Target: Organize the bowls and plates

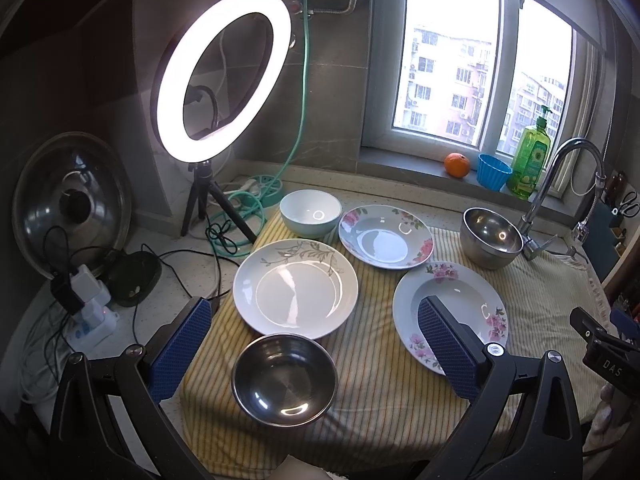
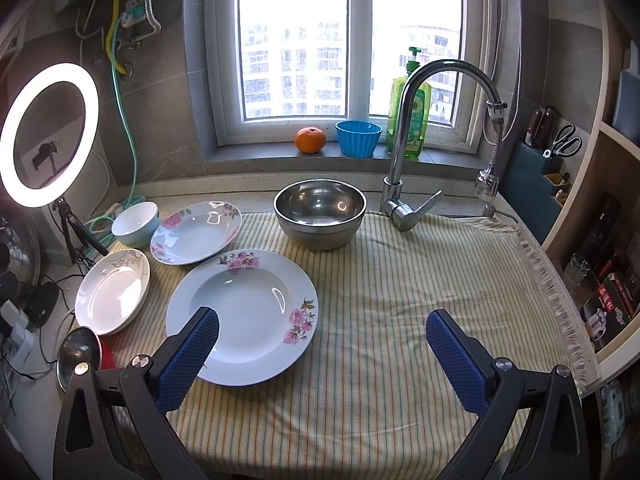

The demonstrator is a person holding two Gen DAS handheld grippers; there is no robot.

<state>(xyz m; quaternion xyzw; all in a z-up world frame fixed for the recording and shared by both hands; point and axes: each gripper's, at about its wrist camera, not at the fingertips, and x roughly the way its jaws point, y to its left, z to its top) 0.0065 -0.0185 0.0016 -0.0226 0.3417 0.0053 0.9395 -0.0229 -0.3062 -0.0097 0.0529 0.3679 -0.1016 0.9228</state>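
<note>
On the striped cloth (image 1: 372,392) lie a leaf-patterned plate (image 1: 295,289), two pink-flowered plates (image 1: 386,237) (image 1: 450,312), a white bowl (image 1: 310,208), a small steel bowl (image 1: 285,380) and a larger steel bowl (image 1: 491,237). My left gripper (image 1: 314,312) is open above the small steel bowl and the leaf plate, holding nothing. In the right wrist view my right gripper (image 2: 322,326) is open over the cloth, its left finger above the near flowered plate (image 2: 242,316). The larger steel bowl (image 2: 320,214) sits beyond it, by the faucet. The small steel bowl (image 2: 78,354) shows at the left edge.
A lit ring light (image 1: 224,68) on a tripod, cables and a power strip (image 1: 90,320) crowd the counter's left. A pot lid (image 1: 72,204) leans on the wall. A faucet (image 2: 416,136) stands behind the cloth. An orange (image 2: 310,140), blue cup (image 2: 358,138) and soap bottle (image 2: 412,116) line the sill.
</note>
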